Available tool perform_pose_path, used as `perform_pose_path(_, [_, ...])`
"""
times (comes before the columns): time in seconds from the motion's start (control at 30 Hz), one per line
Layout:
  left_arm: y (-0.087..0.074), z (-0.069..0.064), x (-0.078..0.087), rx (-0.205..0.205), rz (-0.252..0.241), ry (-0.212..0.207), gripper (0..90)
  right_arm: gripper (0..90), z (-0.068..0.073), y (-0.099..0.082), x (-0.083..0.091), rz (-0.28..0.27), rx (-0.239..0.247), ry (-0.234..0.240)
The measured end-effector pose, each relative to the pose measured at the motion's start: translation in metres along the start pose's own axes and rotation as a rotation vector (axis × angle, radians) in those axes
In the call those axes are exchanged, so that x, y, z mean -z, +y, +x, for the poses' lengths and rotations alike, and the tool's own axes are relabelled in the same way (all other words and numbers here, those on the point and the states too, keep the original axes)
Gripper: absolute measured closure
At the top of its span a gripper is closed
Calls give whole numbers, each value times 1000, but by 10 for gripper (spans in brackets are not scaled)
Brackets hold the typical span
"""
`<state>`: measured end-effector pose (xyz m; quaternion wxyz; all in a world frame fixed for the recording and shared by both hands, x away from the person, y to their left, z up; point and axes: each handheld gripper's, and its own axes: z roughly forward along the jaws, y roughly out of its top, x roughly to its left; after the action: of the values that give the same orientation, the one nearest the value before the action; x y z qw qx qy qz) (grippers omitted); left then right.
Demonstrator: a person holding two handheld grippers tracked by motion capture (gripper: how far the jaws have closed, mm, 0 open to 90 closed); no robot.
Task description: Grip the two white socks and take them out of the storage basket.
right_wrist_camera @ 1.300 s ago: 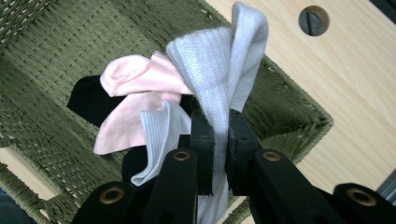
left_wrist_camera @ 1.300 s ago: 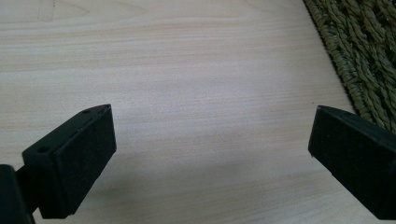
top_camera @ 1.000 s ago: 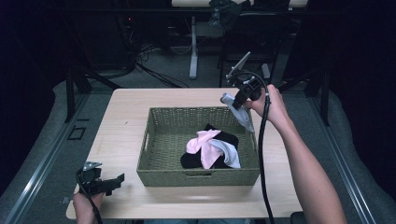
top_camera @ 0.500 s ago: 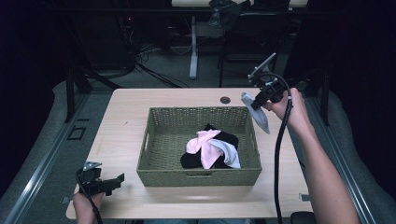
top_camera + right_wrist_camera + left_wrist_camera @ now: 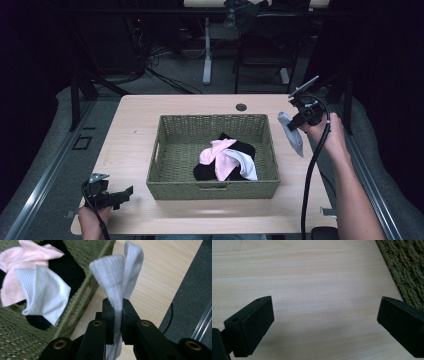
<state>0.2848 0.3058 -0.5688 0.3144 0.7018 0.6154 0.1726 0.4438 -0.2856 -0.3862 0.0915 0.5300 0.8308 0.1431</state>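
Observation:
A woven green basket [image 5: 172,150] stands mid-table and holds a pink sock [image 5: 214,150], a white sock [image 5: 245,167] and a black sock [image 5: 242,149]. My right gripper [image 5: 291,124] is shut on another white sock [image 5: 294,137], which hangs over the bare table just right of the basket. In the right gripper view the ribbed white sock [image 5: 117,272] is pinched between the pads of the gripper [image 5: 118,302], with the basket rim [image 5: 82,296] to its left. My left gripper [image 5: 120,194] rests open at the table's front left corner; its own view shows the gripper [image 5: 324,315] with only tabletop between the jaws.
A round cable hole [image 5: 241,107] sits in the table behind the basket. The basket's corner [image 5: 409,267] lies close to the right of the left gripper. Table legs, chairs and cables stand on the floor beyond the far edge.
My right gripper has carried the white sock rightward and lower, from over the basket's back right corner to beside its right wall. The left gripper has stayed put.

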Motion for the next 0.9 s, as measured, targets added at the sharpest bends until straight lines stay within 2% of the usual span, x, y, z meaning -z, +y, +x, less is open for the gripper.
perform_pose_path(0.3, [0,1,0,6,0,2,11,839,-11,-17,-33,43,-35,30])
perform_pose_path(0.4, [0,1,0,5,0,3,11,840,-10,-21,-46,44,-55,32])
perform_pose_path(0.47, [0,1,0,5,-1,3,11,840,-10,-22,-54,71,-45,42])
perform_pose_path(0.57, [0,0,0,3,0,2,11,840,-7,-25,-68,75,-60,43])
perform_pose_path(0.6, [0,0,1,2,-2,4,11,840,-8,-25,-71,100,-46,43])
perform_pose_path(0.7, [0,2,1,8,-2,3,11,840,-9,-27,-84,104,-62,58])
perform_pose_path(0.77, [0,2,1,8,-1,2,11,839,-9,-28,-90,118,-71,46])
perform_pose_path(0.9, [0,0,0,3,-2,2,11,831,-10,-31,-101,139,-83,55])
